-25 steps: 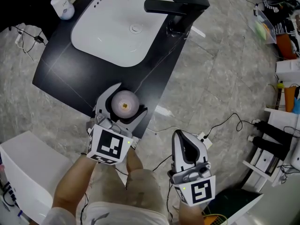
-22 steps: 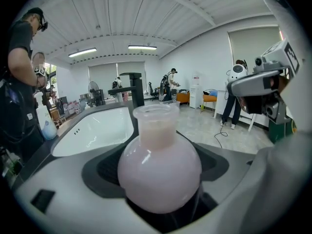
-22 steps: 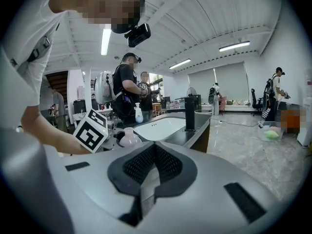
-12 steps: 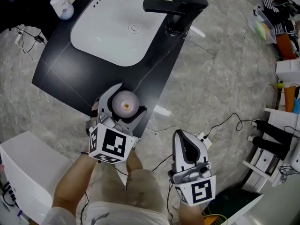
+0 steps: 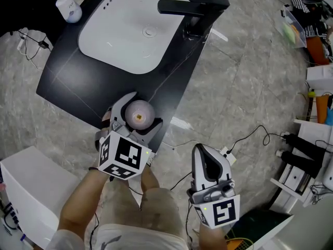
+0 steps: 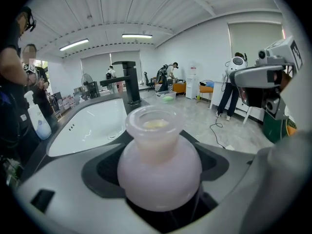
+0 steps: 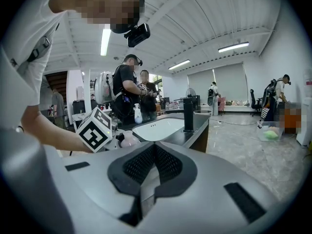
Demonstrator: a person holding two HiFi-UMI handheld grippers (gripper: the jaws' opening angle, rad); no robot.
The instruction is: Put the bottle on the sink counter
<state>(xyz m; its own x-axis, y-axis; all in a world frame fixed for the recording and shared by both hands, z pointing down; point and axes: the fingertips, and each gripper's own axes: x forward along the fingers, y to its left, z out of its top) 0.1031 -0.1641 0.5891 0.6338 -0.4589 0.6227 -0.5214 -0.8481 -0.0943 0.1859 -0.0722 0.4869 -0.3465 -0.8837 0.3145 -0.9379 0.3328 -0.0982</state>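
- A pale pink, round-bellied frosted bottle (image 5: 138, 113) with a wide open neck was seen clamped between the jaws of the left gripper (image 5: 141, 110). One jaw was pressed against its belly at 9 o'clock and the other at 3 o'clock in the left gripper view.
- In that view the bottle (image 6: 158, 160) was seated deep in the throat of the left gripper (image 6: 161, 179). It stood upright, with its neck raised above the jaws and something yellowish visible inside the neck.
- From the head view, the bottle was located over the near edge of the black sink counter (image 5: 78, 82), at about 6 o'clock from the white oval basin (image 5: 125, 30). Whether its base touched the counter could not be made out.
- A black angular faucet (image 5: 192, 7) was placed at 2 o'clock from the basin, and a white pump dispenser (image 5: 67, 7) stood at the counter's 10 o'clock corner.
- The right gripper (image 5: 200, 150) was held off the counter, over the grey marbled floor (image 5: 250, 87), at roughly 4 o'clock from the bottle and well apart from it.
- In the right gripper view its jaws (image 7: 155, 152) were pressed together with nothing between them, and the counter (image 7: 190, 130) and basin (image 7: 158, 126) were seen beyond them at 12 o'clock.
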